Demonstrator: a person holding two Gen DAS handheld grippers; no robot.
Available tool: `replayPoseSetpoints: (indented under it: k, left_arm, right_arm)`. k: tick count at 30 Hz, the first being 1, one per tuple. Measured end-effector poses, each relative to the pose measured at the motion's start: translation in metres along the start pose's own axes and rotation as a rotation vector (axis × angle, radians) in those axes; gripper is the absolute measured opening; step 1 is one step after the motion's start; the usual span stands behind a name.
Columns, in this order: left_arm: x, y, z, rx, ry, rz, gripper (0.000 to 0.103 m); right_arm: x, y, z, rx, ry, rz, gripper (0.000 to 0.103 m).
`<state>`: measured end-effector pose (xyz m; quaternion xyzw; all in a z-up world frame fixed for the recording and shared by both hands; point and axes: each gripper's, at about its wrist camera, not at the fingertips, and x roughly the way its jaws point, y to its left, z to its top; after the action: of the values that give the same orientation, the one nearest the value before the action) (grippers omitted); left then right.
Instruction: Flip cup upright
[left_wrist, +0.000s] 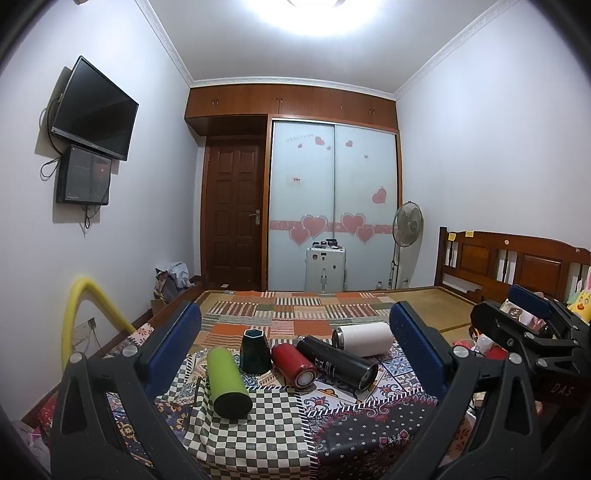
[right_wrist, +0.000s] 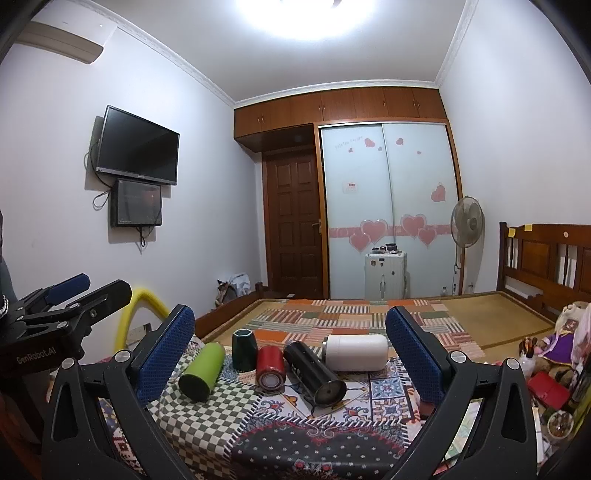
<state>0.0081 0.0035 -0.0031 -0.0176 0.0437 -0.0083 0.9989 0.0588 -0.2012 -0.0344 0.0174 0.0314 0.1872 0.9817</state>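
Note:
Several cups rest on a patchwork cloth (left_wrist: 258, 424). A green cup (left_wrist: 227, 382) (right_wrist: 202, 370), a red cup (left_wrist: 293, 365) (right_wrist: 270, 366), a black cup (left_wrist: 336, 362) (right_wrist: 314, 371) and a white cup (left_wrist: 364, 339) (right_wrist: 356, 352) lie on their sides. A dark green faceted cup (left_wrist: 255, 350) (right_wrist: 244, 349) stands with its wide end on the cloth. My left gripper (left_wrist: 295, 343) is open and empty, held back from the cups. My right gripper (right_wrist: 290, 347) is open and empty too. Each gripper shows at the edge of the other's view.
The cloth covers a bed with a straw mat (left_wrist: 417, 299) and a wooden headboard (left_wrist: 509, 262) at right. Toys and clutter (right_wrist: 554, 354) lie at the right. A yellow foam tube (left_wrist: 79, 314) stands left. A fan (left_wrist: 406, 225) and suitcase (left_wrist: 325, 269) stand by the wardrobe.

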Motion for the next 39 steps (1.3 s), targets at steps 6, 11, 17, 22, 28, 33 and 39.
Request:
replayPoseSetpoints:
  k: [6,11,17,22,28,33,39]
  left_arm:
    - [0.020,0.006,-0.006,-0.002,0.033,0.011,0.103]
    - [0.051,0.023,-0.017,-0.015,0.111,0.025,0.103]
    - [0.099,0.056,-0.040,-0.025,0.236,0.075,0.103]
    - [0.142,0.082,-0.065,-0.030,0.359,0.117,0.096]
    - [0.201,0.104,-0.101,-0.064,0.545,0.123,0.081]
    - [0.249,0.118,-0.115,-0.102,0.673,0.102,0.079]
    - [0.305,0.145,-0.126,-0.215,0.861,0.084,0.079]
  right_arm:
    - [0.010,-0.002,-0.004,0.000,0.017,-0.003,0.103]
    - [0.030,-0.007,-0.012,0.006,0.055,-0.008,0.103]
    - [0.061,-0.011,-0.026,0.001,0.127,-0.009,0.103]
    - [0.089,-0.012,-0.036,0.005,0.193,0.002,0.103]
    - [0.110,-0.010,-0.042,-0.006,0.243,0.012,0.103]
    - [0.119,-0.008,-0.047,-0.019,0.264,0.019,0.103]
    - [0.123,-0.011,-0.048,-0.034,0.270,0.018,0.103]
